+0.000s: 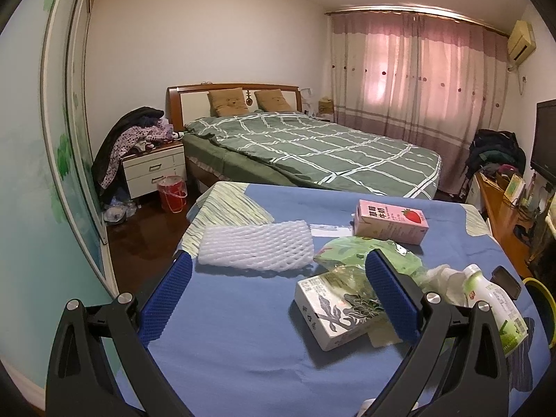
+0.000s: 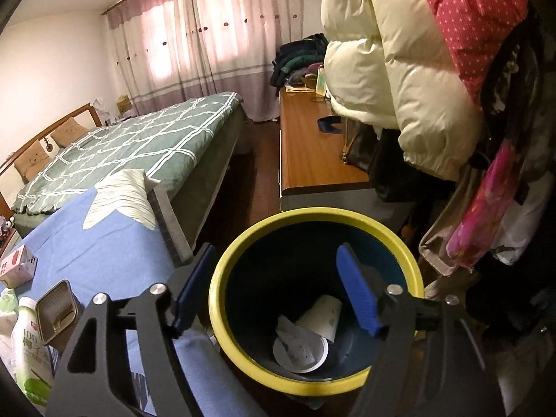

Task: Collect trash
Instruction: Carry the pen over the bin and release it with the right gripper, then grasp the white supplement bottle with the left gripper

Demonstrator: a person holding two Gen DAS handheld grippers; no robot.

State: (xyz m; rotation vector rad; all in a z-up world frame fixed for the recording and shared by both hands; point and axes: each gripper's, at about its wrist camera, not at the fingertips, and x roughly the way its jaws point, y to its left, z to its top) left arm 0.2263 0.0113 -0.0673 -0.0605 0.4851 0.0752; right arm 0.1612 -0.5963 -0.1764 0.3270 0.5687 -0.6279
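On the blue-covered table [image 1: 236,330] lie a white foam net sleeve [image 1: 257,245], a pink strawberry milk carton [image 1: 391,221], a green plastic bag [image 1: 361,253], a white patterned carton [image 1: 338,312], crumpled white tissue [image 1: 448,278] and a white-green bottle [image 1: 493,307]. My left gripper [image 1: 278,278] is open and empty above the table, between the foam sleeve and the patterned carton. My right gripper [image 2: 274,278] is open and empty over the yellow-rimmed dark bin [image 2: 403,243]. A paper cup [image 2: 312,333] with crumpled paper lies at the bin's bottom.
A small dark tin [image 2: 55,309] sits by the bottle [image 2: 29,358] at the table edge. A green-quilted bed [image 1: 312,149] stands behind the table. A wooden cabinet [image 2: 309,153] and hanging jackets [image 2: 399,69] crowd the right. A red bucket [image 1: 172,193] stands by the nightstand [image 1: 156,170].
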